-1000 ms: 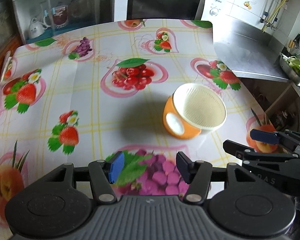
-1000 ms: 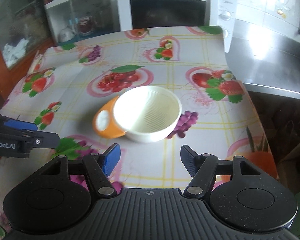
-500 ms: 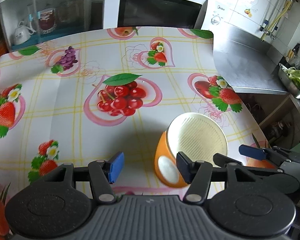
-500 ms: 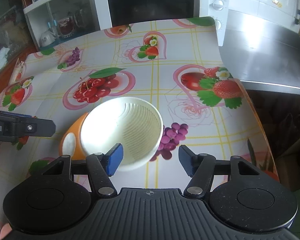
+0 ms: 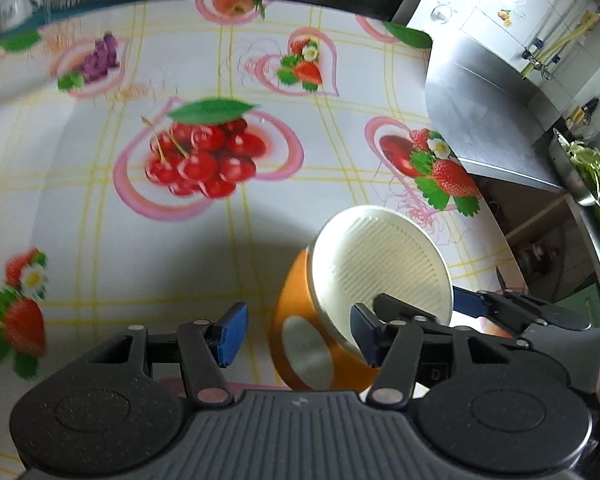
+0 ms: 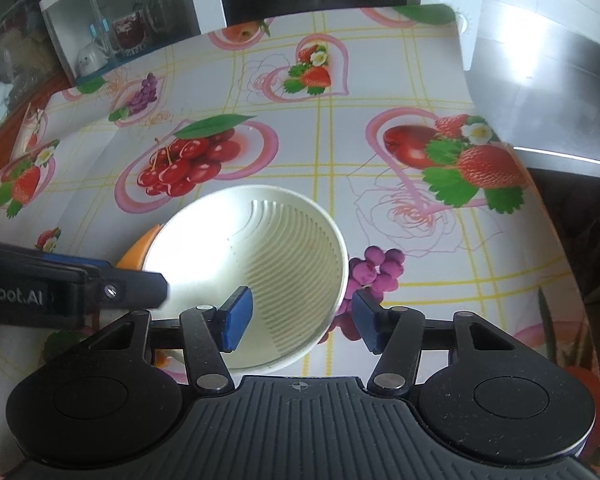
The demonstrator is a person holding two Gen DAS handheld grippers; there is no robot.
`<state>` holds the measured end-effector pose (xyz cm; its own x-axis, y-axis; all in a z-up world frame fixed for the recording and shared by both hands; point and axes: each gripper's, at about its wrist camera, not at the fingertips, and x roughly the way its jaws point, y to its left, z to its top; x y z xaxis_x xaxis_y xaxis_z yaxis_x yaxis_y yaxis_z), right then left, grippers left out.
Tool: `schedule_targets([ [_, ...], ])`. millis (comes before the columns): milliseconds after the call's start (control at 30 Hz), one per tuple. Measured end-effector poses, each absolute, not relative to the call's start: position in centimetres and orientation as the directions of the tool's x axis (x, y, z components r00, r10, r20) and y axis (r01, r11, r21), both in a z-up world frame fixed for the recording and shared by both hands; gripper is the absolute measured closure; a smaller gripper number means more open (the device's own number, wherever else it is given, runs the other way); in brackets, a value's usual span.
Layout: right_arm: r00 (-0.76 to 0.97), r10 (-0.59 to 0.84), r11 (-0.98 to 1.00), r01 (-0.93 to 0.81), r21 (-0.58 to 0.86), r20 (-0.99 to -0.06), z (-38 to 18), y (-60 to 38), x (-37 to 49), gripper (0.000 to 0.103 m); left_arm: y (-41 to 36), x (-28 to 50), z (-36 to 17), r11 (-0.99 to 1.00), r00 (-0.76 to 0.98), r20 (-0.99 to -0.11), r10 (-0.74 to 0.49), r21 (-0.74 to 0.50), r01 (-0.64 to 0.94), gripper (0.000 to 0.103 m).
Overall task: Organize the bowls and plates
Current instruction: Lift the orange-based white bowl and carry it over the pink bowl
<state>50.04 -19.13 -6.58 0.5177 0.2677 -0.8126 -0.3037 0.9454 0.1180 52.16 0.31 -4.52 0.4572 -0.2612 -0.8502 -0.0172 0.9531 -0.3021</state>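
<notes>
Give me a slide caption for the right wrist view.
Open right gripper straddling the white bowl's rim on the fruit-print tablecloth.

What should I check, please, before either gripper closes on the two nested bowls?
1. Right gripper open: ok.
2. Right gripper straddles the white bowl rim, one finger inside, one outside: ok.
3. Left gripper open: ok.
4. Orange bowl wall between the left fingers: ok, though whether a pad touches it, cannot tell.
5. White bowl seated level in the orange bowl: not ok, the pair looks tilted.
6. Grippers clear of each other: cannot tell, they sit close over the bowls.
</notes>
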Motion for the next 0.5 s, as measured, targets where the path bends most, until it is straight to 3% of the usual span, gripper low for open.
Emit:
schedule_targets([
  [100, 0.507, 0.271, 0.943, -0.311, 0.120, -0.818, -6.9, -19.0, 50.1, 0.052, 0.4, 52.3, -5.4, 0.941, 0.436, -0.852, -0.288, -0.337, -0.037, 0.061],
  [200, 0.496, 0.279, 0.938, -0.323, 0.124, -0.822, -7.2, -18.9, 50.0, 0.058, 0.3, 52.3, -5.6, 0.941, 0.436, -0.853, -0.287, -0.336, -0.039, 0.062],
  [500, 0.492, 0.278, 0.935, -0.336, 0.115, -0.825, -6.9, -18.7, 49.0, 0.060, 0.1, 51.6, -4.8, 0.949, 0.431, -0.861, -0.269, -0.314, -0.035, 0.062],
])
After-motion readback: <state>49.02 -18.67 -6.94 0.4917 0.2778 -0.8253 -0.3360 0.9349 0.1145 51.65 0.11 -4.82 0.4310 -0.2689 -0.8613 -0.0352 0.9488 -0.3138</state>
